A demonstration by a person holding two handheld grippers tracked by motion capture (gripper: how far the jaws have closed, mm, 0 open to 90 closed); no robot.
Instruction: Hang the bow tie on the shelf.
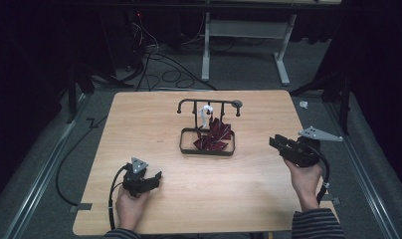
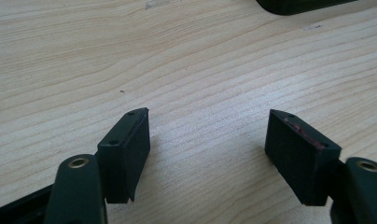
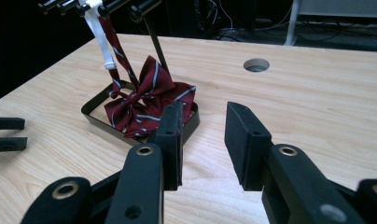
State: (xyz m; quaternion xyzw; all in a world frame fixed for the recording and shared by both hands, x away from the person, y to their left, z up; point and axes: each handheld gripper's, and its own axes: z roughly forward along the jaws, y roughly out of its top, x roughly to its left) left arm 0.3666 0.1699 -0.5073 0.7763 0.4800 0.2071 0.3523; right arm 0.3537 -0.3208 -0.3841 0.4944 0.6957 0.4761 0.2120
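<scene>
Dark red, with pale stripes, the bow tie (image 3: 147, 100) lies in the tray of a black rack (image 1: 207, 149), ahead of the right tongs (image 3: 203, 142) and to their left in the right gripper view. A white strap (image 3: 101, 39) runs from the tie up to the rack's top bar, where it hangs. The right tongs stand partly open, nothing between the jaws, held above the table (image 1: 154, 199) near its right edge and aimed toward the rack, well apart from it. The left tongs (image 1: 150, 180) rest low over the near-left part of the table, jaws wide and empty; bare wood lies between their pads (image 2: 128, 154), and a corner of the rack's tray shows far ahead of them.

Step in hand, as judged: the approach, with the right tongs lining up on the tie before any contact. The next move calls for travel forward and left to the tray, then a descent with the jaws astride one wing of the bow or its knot. The strap's hold on the bar must be reckoned with, since a lift may drag on the rack; the left tongs are free to steady it.
</scene>
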